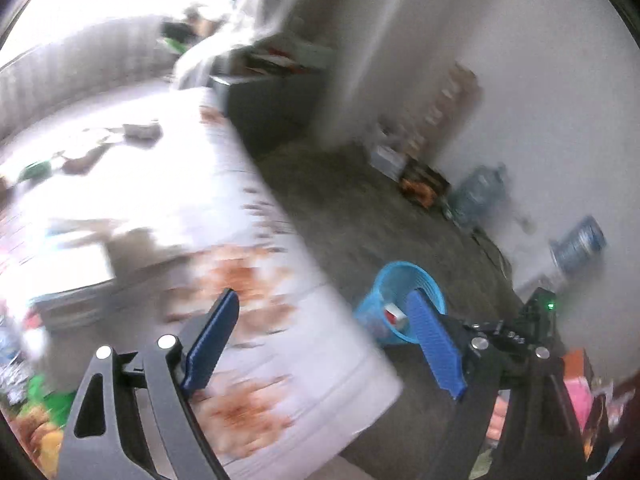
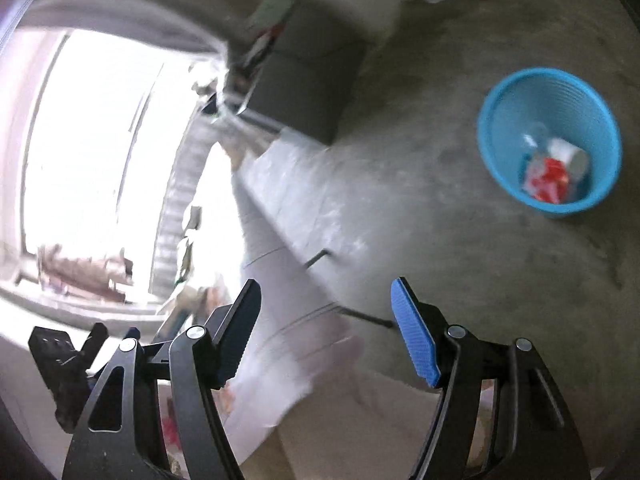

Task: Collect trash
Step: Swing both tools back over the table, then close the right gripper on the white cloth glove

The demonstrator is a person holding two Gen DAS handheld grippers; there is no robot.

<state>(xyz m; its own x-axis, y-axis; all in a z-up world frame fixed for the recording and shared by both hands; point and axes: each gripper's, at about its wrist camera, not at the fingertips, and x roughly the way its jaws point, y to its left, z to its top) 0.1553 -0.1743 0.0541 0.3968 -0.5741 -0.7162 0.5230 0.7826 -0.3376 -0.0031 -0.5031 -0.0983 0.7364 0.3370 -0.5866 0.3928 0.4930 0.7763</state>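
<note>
A blue plastic basket (image 1: 400, 270) stands on the grey floor beyond the table corner. In the right wrist view the basket (image 2: 520, 92) sits at the upper right and holds a red and white wrapper (image 2: 546, 184) and a white cup (image 2: 572, 156). My left gripper (image 1: 323, 296) is open over the table's edge with nothing between its blue pads. My right gripper (image 2: 326, 286) is also open and empty, above the table corner and the floor. Both views are blurred.
The table wears a white cloth with orange flowers (image 1: 260, 280), and small dark and green items (image 1: 36, 170) lie at its far end. Large water bottles (image 1: 480, 192) and boxes line the white wall. A grey cabinet (image 2: 308, 92) stands past the table.
</note>
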